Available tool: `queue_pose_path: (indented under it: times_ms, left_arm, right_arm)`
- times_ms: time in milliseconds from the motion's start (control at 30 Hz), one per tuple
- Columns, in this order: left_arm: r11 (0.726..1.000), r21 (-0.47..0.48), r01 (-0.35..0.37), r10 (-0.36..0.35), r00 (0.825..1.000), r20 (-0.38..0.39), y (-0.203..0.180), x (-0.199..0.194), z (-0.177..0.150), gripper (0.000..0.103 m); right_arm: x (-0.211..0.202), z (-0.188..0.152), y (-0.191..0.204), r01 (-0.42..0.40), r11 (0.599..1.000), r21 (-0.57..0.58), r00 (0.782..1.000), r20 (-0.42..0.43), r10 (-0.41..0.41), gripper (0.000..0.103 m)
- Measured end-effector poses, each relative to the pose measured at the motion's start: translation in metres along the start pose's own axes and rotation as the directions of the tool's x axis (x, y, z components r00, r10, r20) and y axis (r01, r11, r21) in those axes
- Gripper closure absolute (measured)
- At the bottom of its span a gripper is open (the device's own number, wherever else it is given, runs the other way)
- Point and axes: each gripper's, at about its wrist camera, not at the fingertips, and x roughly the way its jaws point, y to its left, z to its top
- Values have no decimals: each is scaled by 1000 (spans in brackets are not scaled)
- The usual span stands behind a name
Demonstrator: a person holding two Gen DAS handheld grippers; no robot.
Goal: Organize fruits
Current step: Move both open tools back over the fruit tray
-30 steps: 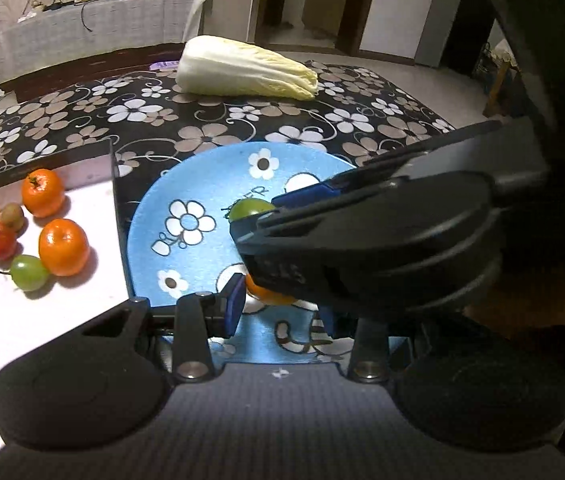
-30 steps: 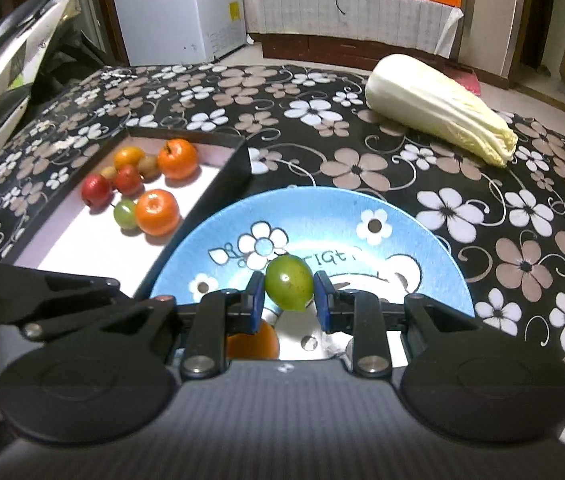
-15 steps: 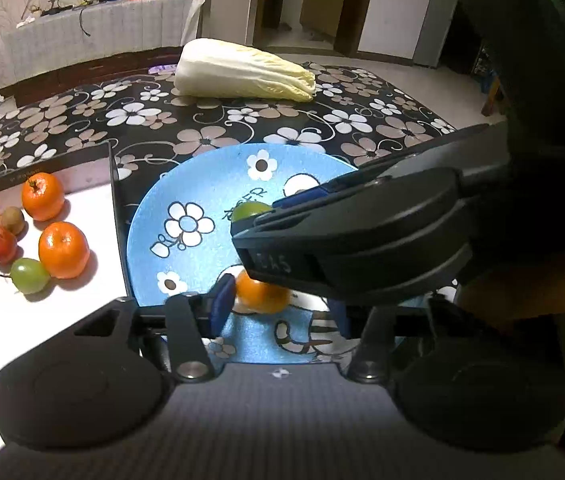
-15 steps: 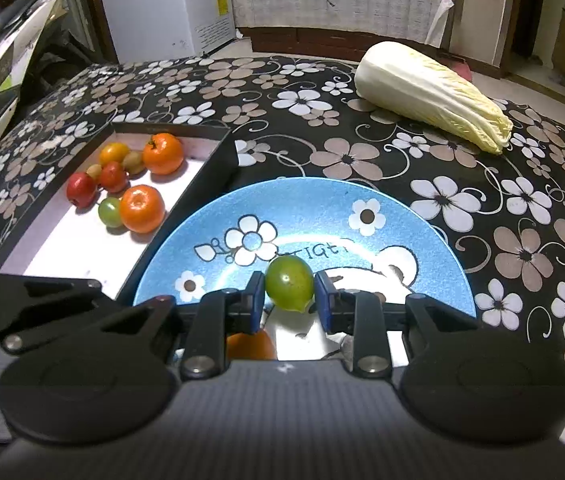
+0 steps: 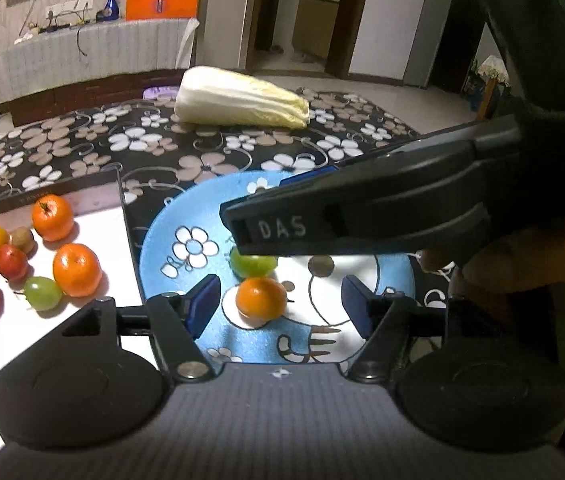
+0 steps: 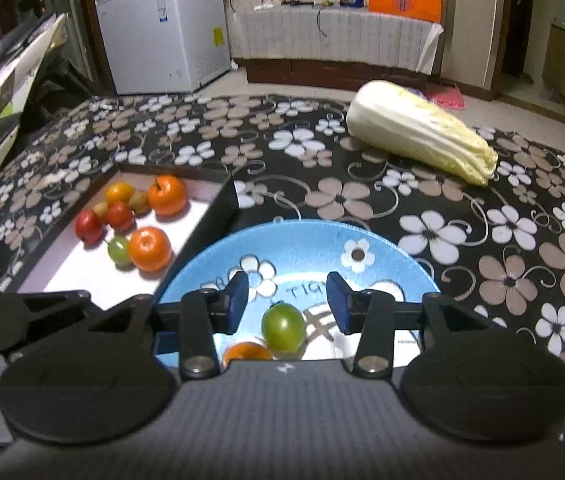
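Both fruits have dropped out of their grips since a second ago: then the right gripper (image 6: pixel 287 306) pinched the green fruit (image 6: pixel 283 328) and the left gripper (image 5: pixel 277 303) closed on the orange fruit (image 5: pixel 260 297). Now both pairs of fingers are opening and touch nothing. Each fruit rests on the blue plate (image 5: pixel 186 216) in the gap between its pads, clear on both sides, and the two sit just beside each other near the plate's front.

Round fruit on a smooth, shallow plate may roll. A careless withdrawal could clip one with a blue pad, knock it into its neighbour or send it over the rim onto the tabletop (image 6: pixel 422 208). The grippers also crowd each other, the right crossing above the left's view, so they could collide on pulling back.

Left of the plate, touching its edge, the white tray (image 6: pixel 82 272) holds the remaining fruits (image 6: pixel 150 249), clustered at its far end. Further back a napa cabbage (image 6: pixel 418 138) lies well apart.
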Motion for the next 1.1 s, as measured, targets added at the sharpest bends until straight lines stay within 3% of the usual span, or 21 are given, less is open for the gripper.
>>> queue_pose_path:
  times_ms: [200,467,1100]
  left_arm:
    - [1000,-20,-7,8,999,48,13,-16,3,31]
    - [998,-36,-48,51,996,66,33,-34,1,31]
    - [974,-102,-204,206,978,17,90,-59,-16,31]
  right_arm:
    - [-7,9,7,-31,999,10,998,58,30,57]
    - [-3,16,24,-65,998,-4,995,71,65,57]
    - [19,30,78,-159,985,-60,985,64,163,57]
